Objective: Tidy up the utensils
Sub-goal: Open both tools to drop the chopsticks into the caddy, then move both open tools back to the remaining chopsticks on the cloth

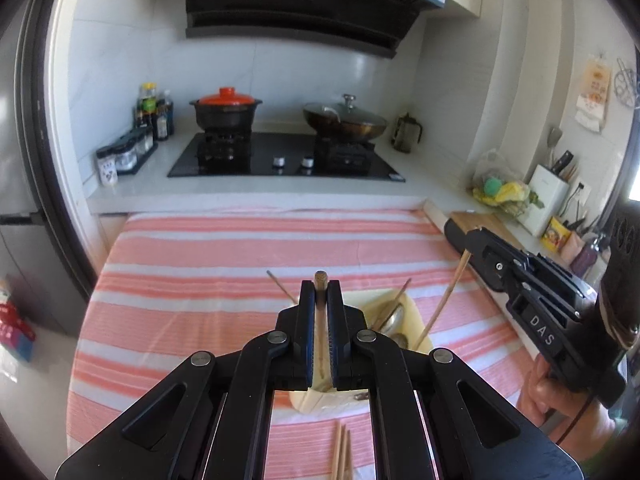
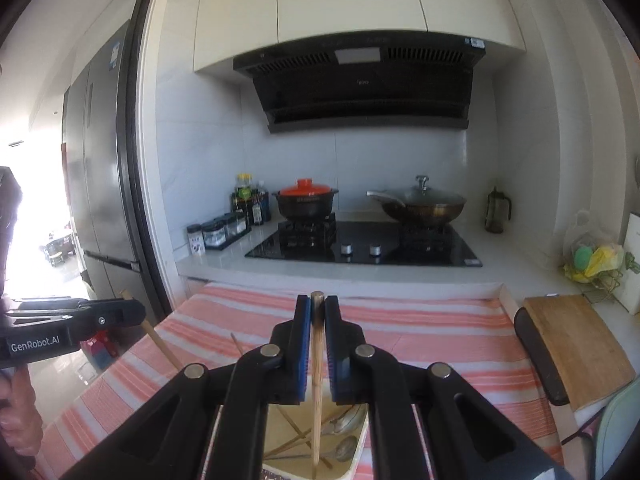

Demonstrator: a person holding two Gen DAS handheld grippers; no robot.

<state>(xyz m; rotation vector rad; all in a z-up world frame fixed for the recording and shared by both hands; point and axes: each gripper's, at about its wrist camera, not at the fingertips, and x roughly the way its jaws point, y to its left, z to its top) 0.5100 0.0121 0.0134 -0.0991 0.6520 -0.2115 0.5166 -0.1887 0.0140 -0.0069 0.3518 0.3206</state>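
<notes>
Now two hand-held grippers, left [image 1: 321, 288] and right [image 2: 317, 300], each clamping one chopstick [image 1: 321, 280].

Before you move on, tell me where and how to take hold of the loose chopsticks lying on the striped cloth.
Grip the chopsticks near one end, coming straight down from above with the jaws set across their width. They lie flat and side by side on the striped cloth, just short of the cream tray, so no side approach gets under them. Both grippers already hold a chopstick.

Pink-and-white striped cloth [image 1: 200, 280], cream tray [image 1: 416, 316], black pot [image 1: 224, 116] with red lid [image 1: 227, 98].
</notes>
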